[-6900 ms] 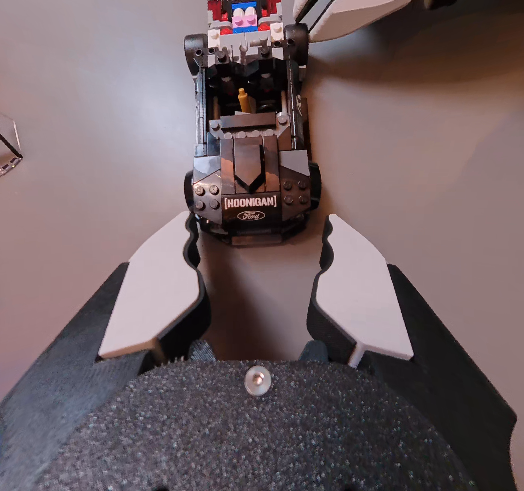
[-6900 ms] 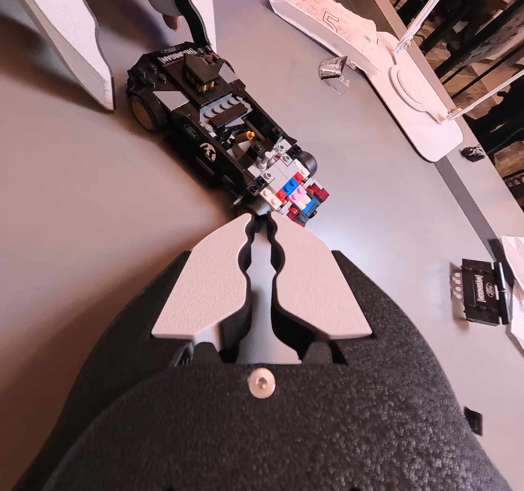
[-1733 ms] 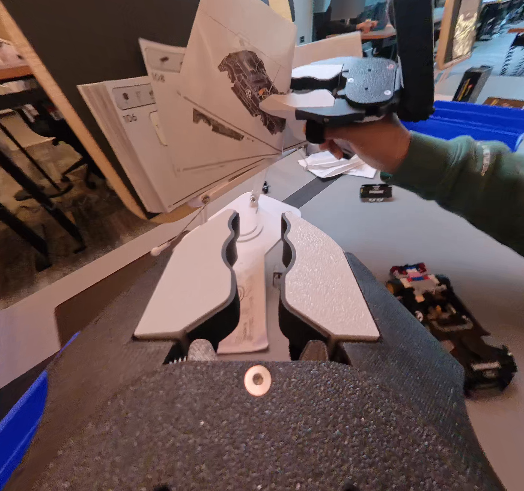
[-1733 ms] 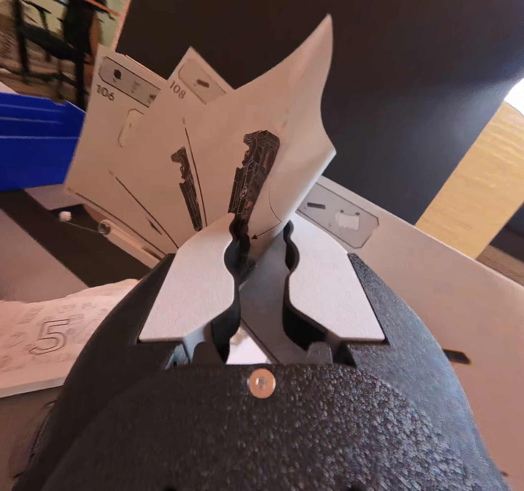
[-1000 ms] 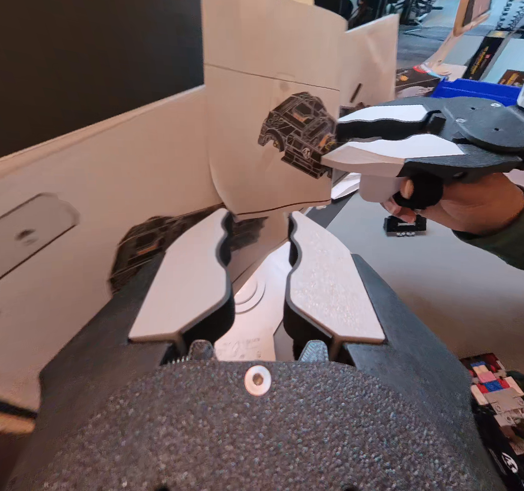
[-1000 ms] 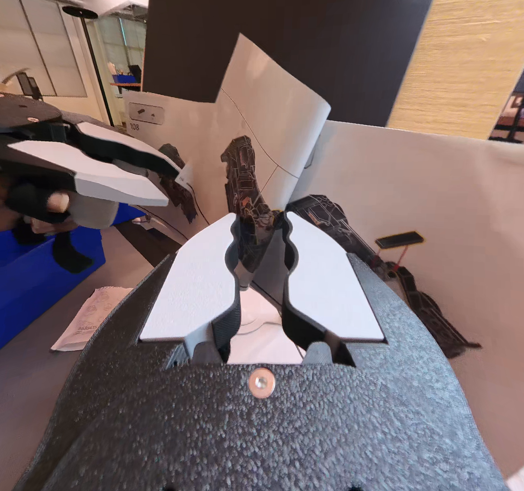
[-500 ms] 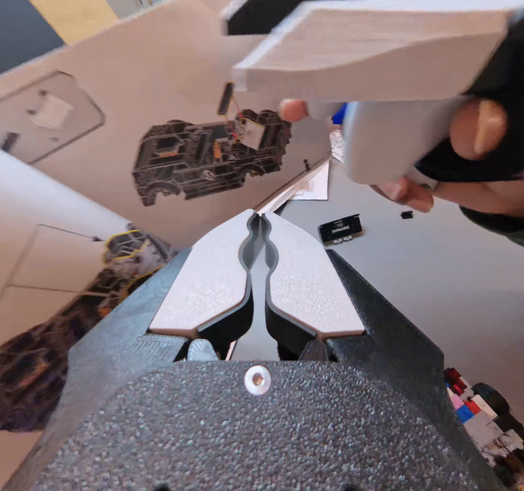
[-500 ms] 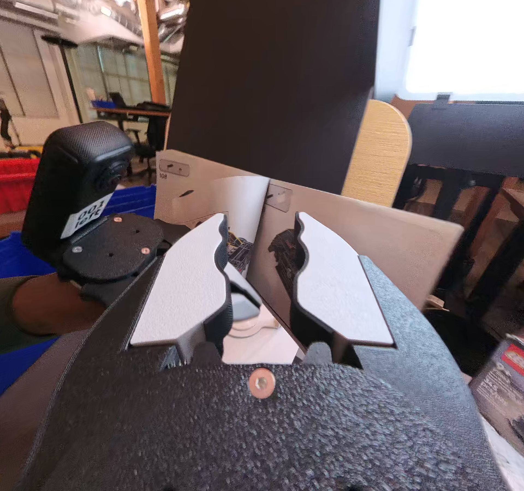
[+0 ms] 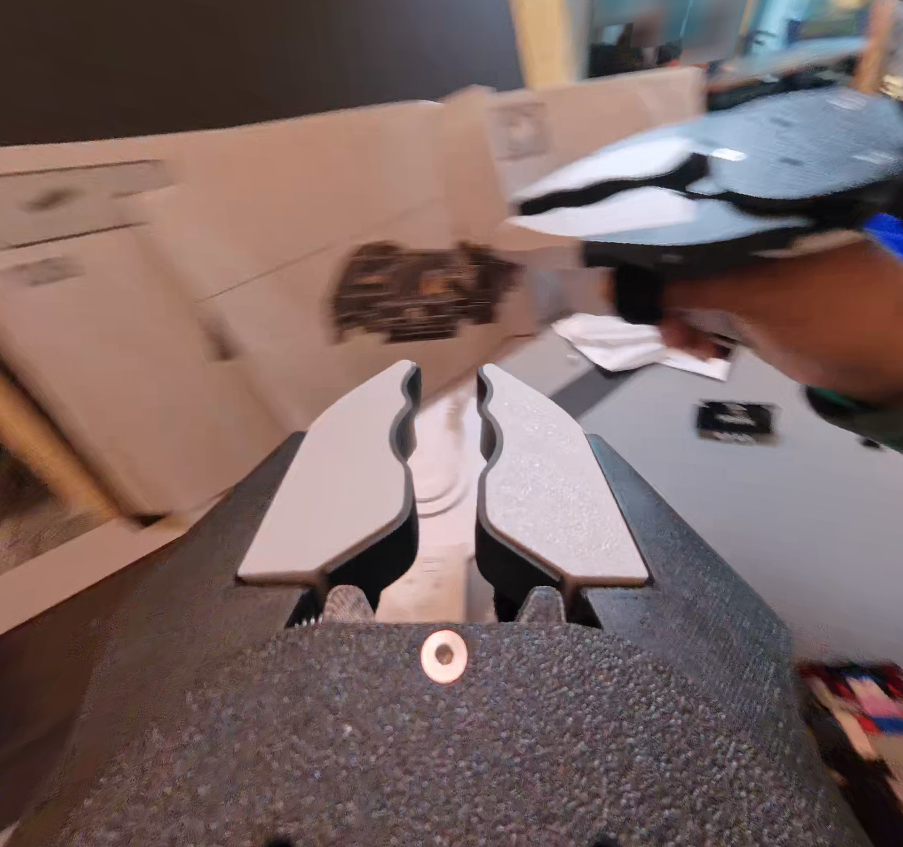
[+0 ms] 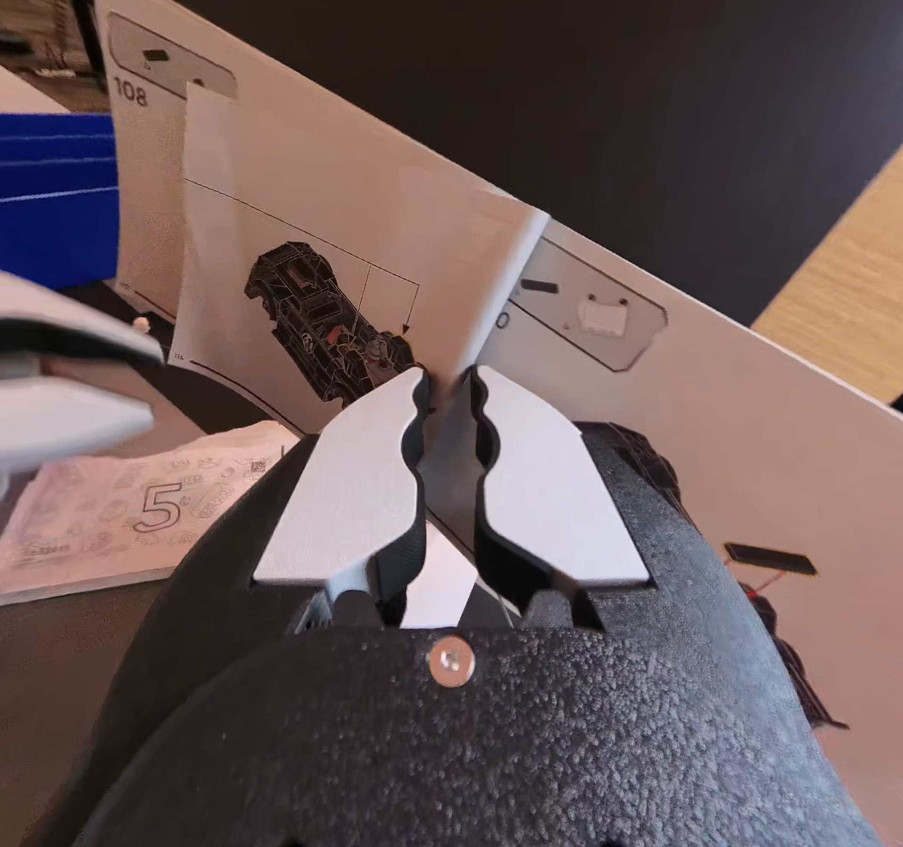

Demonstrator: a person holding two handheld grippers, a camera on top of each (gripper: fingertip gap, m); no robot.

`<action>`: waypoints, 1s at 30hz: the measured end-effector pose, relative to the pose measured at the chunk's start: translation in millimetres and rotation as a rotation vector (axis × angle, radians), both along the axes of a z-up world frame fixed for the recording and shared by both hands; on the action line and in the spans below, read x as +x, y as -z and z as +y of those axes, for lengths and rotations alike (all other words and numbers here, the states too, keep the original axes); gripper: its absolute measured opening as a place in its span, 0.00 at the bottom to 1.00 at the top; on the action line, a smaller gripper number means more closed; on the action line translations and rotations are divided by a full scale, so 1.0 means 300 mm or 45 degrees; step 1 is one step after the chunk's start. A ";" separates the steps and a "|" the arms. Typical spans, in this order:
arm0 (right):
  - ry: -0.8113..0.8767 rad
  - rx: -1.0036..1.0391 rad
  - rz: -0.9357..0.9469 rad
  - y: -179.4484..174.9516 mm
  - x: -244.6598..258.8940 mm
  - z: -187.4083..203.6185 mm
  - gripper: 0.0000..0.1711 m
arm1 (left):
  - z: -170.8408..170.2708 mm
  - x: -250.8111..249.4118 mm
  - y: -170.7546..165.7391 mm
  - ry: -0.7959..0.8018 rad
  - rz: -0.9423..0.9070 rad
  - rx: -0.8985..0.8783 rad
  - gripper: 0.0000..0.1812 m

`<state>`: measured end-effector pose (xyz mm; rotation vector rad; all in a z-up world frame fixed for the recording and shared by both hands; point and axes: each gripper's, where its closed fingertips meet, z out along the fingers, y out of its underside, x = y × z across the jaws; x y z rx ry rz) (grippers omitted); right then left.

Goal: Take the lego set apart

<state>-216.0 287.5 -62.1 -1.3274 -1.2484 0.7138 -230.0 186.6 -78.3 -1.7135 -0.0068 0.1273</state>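
White paper runs into the gap of our right gripper (image 10: 447,374); a loose page (image 10: 342,217) of the instruction booklet (image 10: 733,383) passes between the two fingers, which stand a little apart, and we cannot tell whether they pinch the sheet or only straddle it; we judge the page is being turned to find the step that guides the next removal. Our left gripper (image 9: 447,374) has its fingers slightly apart with nothing between them, raised off the table (image 9: 684,506), probably waiting while the other one works the paper. The lego car (image 9: 870,706) lies low at the right edge of the left wrist view, blurred, on the table and well apart from both grippers; a detached black piece (image 9: 735,420) lies farther out on the grey surface. Beside the booklet a printed paper bag (image 10: 132,520) lies flat; whether anything is in it we cannot tell; beyond it a blue bin (image 10: 53,197) shows only its wall.
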 end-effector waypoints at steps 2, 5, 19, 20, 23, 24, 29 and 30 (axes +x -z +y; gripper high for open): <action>-0.010 -0.021 0.037 -0.003 0.021 0.013 0.07 | -0.032 -0.133 -0.018 -0.161 -0.101 0.041 0.22; -0.037 -0.088 0.088 -0.006 0.047 0.030 0.07 | -0.034 -0.204 -0.022 -0.172 -0.273 0.067 0.29; -0.082 -0.358 0.419 -0.120 0.258 0.065 0.17 | 0.090 0.171 -0.058 0.334 -0.075 -0.053 0.00; -0.131 -0.363 0.463 -0.157 0.293 0.028 0.21 | 0.099 0.220 -0.062 0.368 -0.035 -0.046 0.00; -0.307 -0.386 0.455 -0.219 0.371 -0.111 0.34 | 0.145 0.348 -0.054 0.452 0.020 -0.026 0.04; -0.343 -0.395 0.427 -0.225 0.388 -0.146 0.40 | 0.167 0.376 -0.043 0.466 0.018 -0.027 0.05; -0.313 -0.314 0.255 -0.191 0.417 -0.184 0.47 | 0.284 0.471 0.007 0.514 -0.016 -0.028 0.10; -0.253 -0.283 0.220 -0.176 0.413 -0.159 0.45 | 0.299 0.501 0.010 0.559 -0.005 -0.015 0.12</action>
